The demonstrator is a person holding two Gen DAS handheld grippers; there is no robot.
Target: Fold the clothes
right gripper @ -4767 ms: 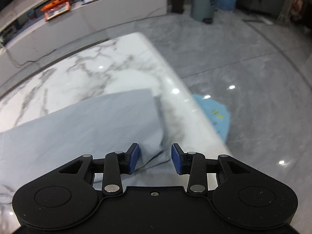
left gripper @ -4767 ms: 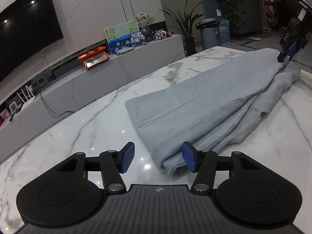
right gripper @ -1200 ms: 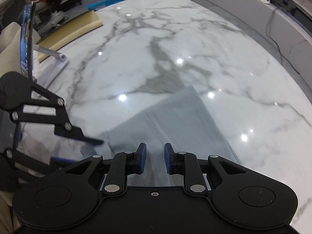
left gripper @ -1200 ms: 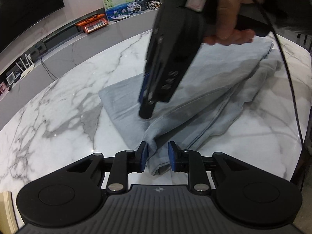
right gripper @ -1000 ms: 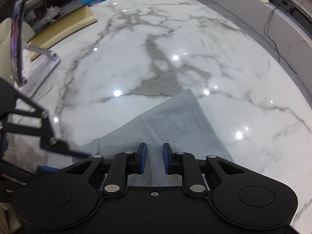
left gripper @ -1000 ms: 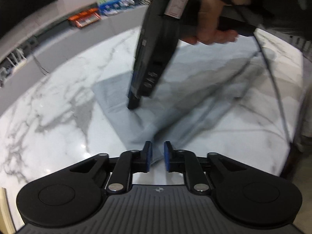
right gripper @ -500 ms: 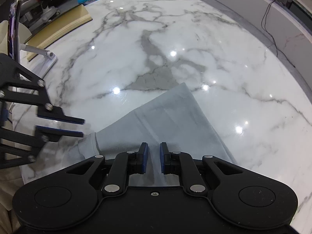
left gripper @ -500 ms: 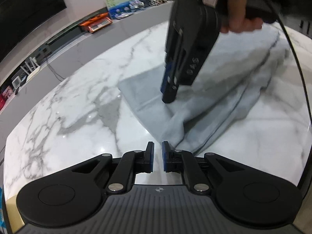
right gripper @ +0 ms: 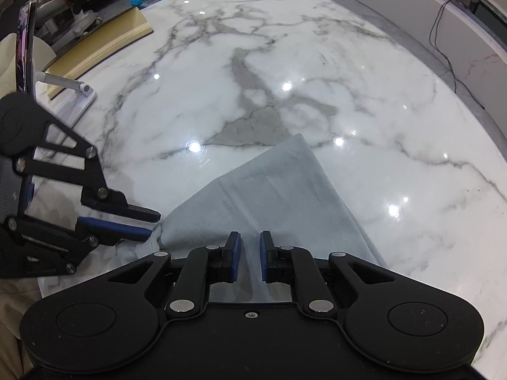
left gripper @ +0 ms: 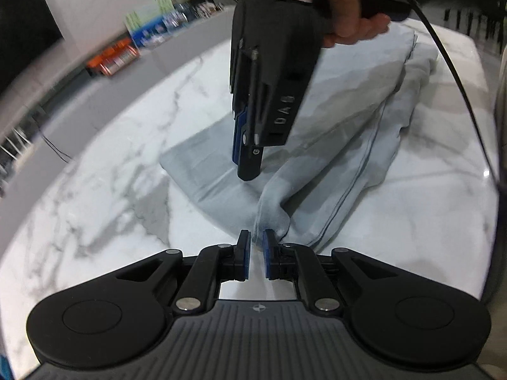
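I am looking down on a white marble counter (right gripper: 317,63) with grey veins, polished enough that the ceiling lights show on it as bright spots. Its far edge curves round, and beyond it runs a long low grey ledge (left gripper: 104,95) against a pale wall, carrying an orange box (left gripper: 112,58) and some coloured cards (left gripper: 152,25); that part is blurred. From the right camera I see a phone (right gripper: 24,47) upright on a white stand (right gripper: 63,85) at the counter's left edge, with a tan board (right gripper: 104,47) beside it.

The grey garment (left gripper: 332,133) lies folded lengthwise on the counter, one squared corner (right gripper: 294,145) pointing out over the bare marble. My left tongs (left gripper: 256,250) are nearly together, a bunched edge of the cloth nipped at their tips. My right tongs (right gripper: 249,253) point steeply down onto the cloth, also nearly together, with a flat fold of it running between the pads. The hand (left gripper: 348,9) holding them shows at the top of the left view.
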